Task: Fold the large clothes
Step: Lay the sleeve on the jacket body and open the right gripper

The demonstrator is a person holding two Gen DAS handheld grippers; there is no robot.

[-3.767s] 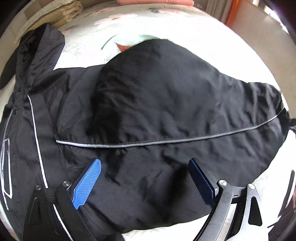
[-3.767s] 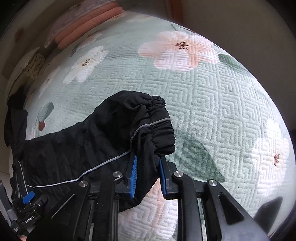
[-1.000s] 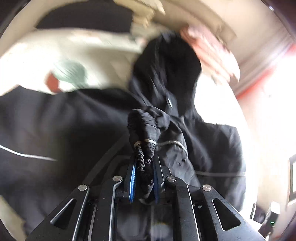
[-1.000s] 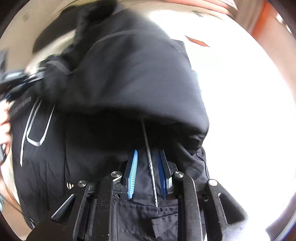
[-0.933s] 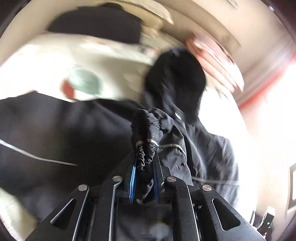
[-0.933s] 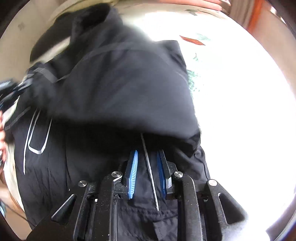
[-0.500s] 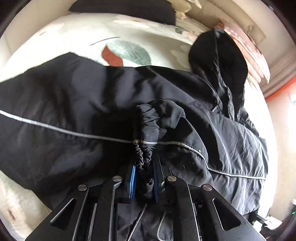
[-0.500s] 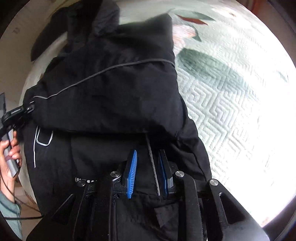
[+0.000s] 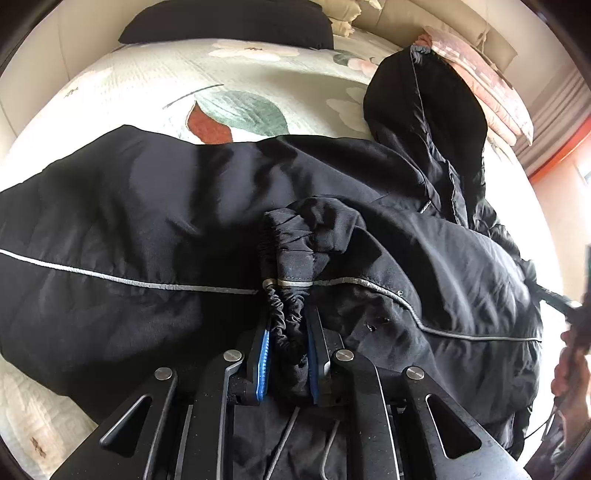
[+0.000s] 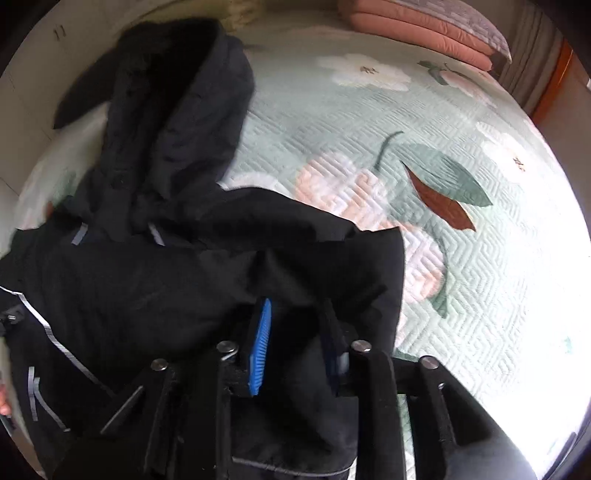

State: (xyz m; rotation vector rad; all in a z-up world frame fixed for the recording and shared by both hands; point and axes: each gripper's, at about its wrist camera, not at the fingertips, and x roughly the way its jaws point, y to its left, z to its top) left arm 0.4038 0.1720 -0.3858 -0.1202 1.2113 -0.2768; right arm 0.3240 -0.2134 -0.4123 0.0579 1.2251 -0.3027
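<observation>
A black hooded jacket [image 9: 147, 221] with thin grey piping lies spread on the bed. My left gripper [image 9: 289, 332] points steeply down and is shut on the gathered elastic sleeve cuff [image 9: 288, 314], which rests on the jacket's body. The hood [image 9: 424, 110] lies at the upper right. In the right wrist view the jacket [image 10: 147, 295] fills the lower left and its hood [image 10: 177, 110] the upper left. My right gripper [image 10: 295, 317] has its jaws closing on a fold of the jacket's fabric, which fills the gap between them near the cloth's right edge.
The bed has a pale green quilted spread [image 10: 461, 277] with flower and leaf prints. Folded pink blankets [image 10: 417, 26] lie at the head end, and a black cushion [image 9: 229, 22] sits beyond the jacket. A person's hand [image 9: 569, 373] shows at the right edge.
My left gripper carried the cuff down onto the jacket, then held still. My right gripper slid across the jacket to a fold near its edge, closer to the hood.
</observation>
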